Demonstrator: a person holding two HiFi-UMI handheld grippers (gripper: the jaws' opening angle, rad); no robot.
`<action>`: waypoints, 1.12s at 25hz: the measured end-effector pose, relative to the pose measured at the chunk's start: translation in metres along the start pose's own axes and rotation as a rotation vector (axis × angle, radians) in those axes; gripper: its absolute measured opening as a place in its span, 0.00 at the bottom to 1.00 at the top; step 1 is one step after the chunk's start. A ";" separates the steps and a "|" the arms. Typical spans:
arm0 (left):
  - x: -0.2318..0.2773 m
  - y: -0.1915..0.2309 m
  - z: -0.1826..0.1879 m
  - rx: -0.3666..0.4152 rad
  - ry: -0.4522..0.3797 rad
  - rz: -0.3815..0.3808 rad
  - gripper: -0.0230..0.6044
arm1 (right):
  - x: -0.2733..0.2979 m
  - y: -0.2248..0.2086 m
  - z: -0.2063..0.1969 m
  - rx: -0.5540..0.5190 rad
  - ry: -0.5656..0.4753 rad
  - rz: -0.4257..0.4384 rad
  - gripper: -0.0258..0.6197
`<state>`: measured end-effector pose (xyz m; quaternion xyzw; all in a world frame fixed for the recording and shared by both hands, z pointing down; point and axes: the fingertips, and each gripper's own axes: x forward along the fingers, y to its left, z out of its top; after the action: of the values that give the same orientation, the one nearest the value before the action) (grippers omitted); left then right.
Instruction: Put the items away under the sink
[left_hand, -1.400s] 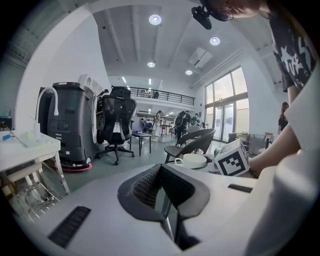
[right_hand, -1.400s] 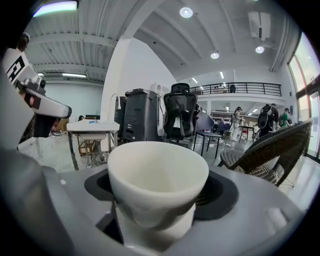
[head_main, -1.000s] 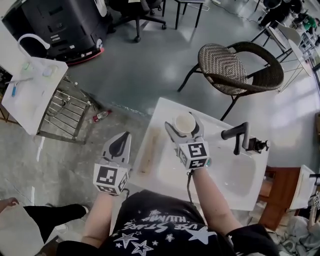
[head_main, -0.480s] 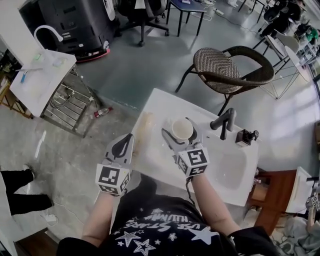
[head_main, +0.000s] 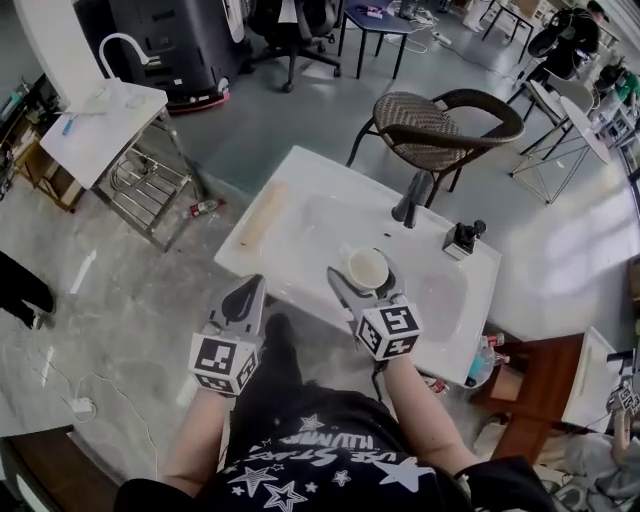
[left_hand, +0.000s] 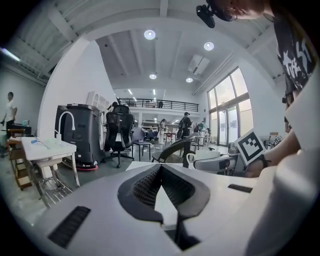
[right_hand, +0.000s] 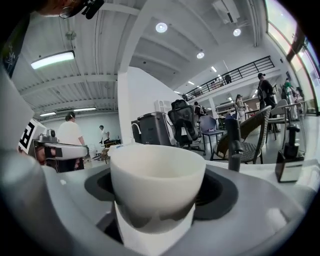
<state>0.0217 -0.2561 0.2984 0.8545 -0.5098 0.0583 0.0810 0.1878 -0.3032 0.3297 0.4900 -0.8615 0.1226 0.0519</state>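
White cup sat clamped in the right gripper's jaws over the sink. Jaws of the left gripper met, empty; lowering the cup underneath seemed next.

Cup matt wht, chair wicker, sink smooth

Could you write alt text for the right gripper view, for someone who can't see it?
A white cup fills the foreground, clamped in the right gripper. Behind it, on a white sink top, stand a black faucet and a dark pump bottle.
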 end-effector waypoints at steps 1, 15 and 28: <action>-0.010 -0.009 -0.003 -0.001 0.001 0.009 0.05 | -0.011 0.001 -0.003 0.004 0.000 0.006 0.67; -0.112 -0.060 -0.048 -0.049 0.069 0.127 0.05 | -0.082 0.082 -0.062 0.046 0.029 0.207 0.67; -0.227 -0.048 -0.092 -0.101 0.053 0.124 0.05 | -0.110 0.204 -0.111 -0.002 0.084 0.241 0.67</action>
<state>-0.0456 -0.0197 0.3436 0.8142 -0.5617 0.0603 0.1337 0.0661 -0.0824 0.3808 0.3773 -0.9113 0.1473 0.0735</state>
